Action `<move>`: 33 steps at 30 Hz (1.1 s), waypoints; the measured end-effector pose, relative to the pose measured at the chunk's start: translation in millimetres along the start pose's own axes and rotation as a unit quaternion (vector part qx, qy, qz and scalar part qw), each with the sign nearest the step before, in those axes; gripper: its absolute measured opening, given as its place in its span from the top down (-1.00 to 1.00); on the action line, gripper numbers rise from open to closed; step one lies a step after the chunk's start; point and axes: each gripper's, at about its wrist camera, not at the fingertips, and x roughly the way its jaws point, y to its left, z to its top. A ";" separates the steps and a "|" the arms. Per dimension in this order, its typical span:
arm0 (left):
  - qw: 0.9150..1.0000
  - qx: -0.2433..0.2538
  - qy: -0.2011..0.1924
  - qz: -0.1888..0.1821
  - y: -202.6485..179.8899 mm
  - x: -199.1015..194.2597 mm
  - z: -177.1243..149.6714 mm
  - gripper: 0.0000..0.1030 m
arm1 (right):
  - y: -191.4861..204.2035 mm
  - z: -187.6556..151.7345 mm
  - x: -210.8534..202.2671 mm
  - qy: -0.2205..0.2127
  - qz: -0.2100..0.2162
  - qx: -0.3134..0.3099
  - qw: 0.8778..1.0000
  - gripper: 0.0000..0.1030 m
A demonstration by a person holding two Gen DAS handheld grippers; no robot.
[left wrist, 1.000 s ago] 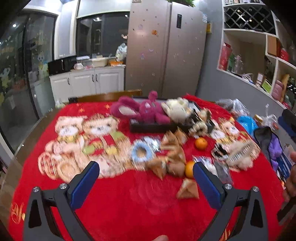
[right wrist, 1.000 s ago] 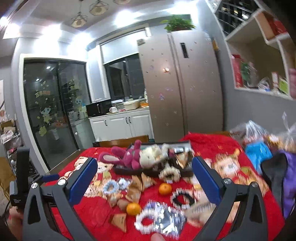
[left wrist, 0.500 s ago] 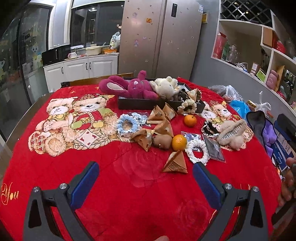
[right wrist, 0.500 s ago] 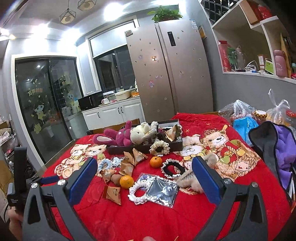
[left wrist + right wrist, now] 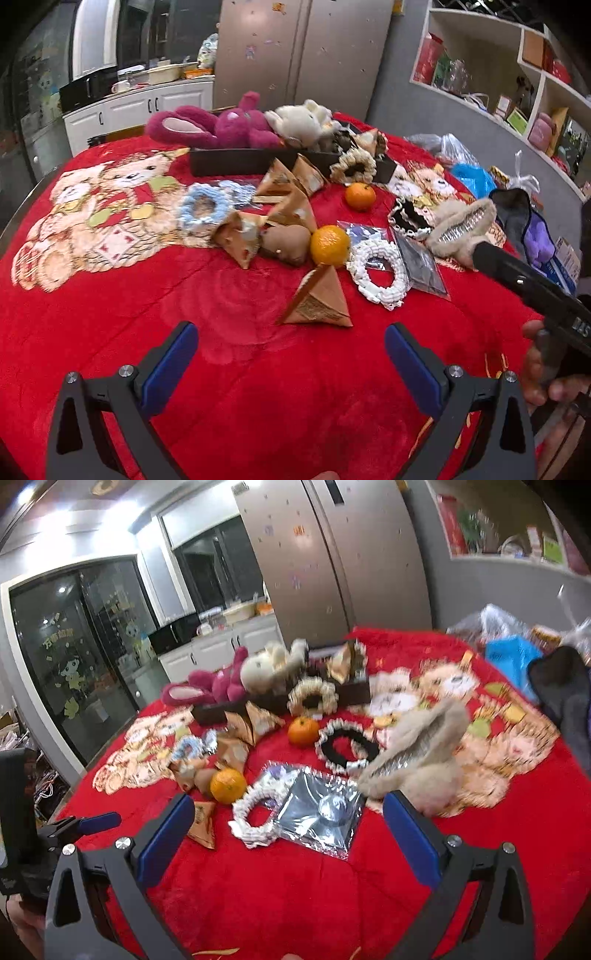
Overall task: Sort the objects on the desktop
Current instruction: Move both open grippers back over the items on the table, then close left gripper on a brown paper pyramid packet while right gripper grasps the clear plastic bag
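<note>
A red teddy-bear blanket (image 5: 110, 317) covers the table. On it lie brown pyramid packets (image 5: 317, 299), two oranges (image 5: 330, 245), a white scrunchie (image 5: 376, 271), a blue scrunchie (image 5: 201, 208), a black scrunchie (image 5: 345, 747), a furry hair claw (image 5: 417, 760) and a silver foil bag (image 5: 319, 806). A black tray (image 5: 236, 162) at the back holds a purple plush (image 5: 221, 127) and a cream plush (image 5: 299, 120). My left gripper (image 5: 290, 363) is open and empty, just short of the nearest packet. My right gripper (image 5: 288, 834) is open and empty over the foil bag.
Plastic bags (image 5: 469, 173) and a dark pouch (image 5: 517, 218) crowd the table's right side. A fridge (image 5: 303, 48) and white cabinets (image 5: 140, 107) stand behind the table. Wall shelves (image 5: 517, 74) run along the right.
Both grippers have moved forward and lower toward the clutter, so the objects look larger. Both stay open and empty.
</note>
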 end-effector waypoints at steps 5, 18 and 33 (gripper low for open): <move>1.000 0.007 0.021 -0.001 -6.7 25.9 6.8 -1.00 | -12.5 0.8 32.9 0.037 0.000 0.013 0.999 -1.00; 0.999 0.018 0.038 0.034 -3.3 65.4 11.3 -1.00 | -25.0 1.3 75.7 0.089 -0.034 0.018 0.995 -1.00; 0.997 0.030 0.042 0.055 -7.2 70.1 12.2 -1.00 | -16.4 -2.1 82.6 0.102 -0.085 -0.008 0.991 -0.74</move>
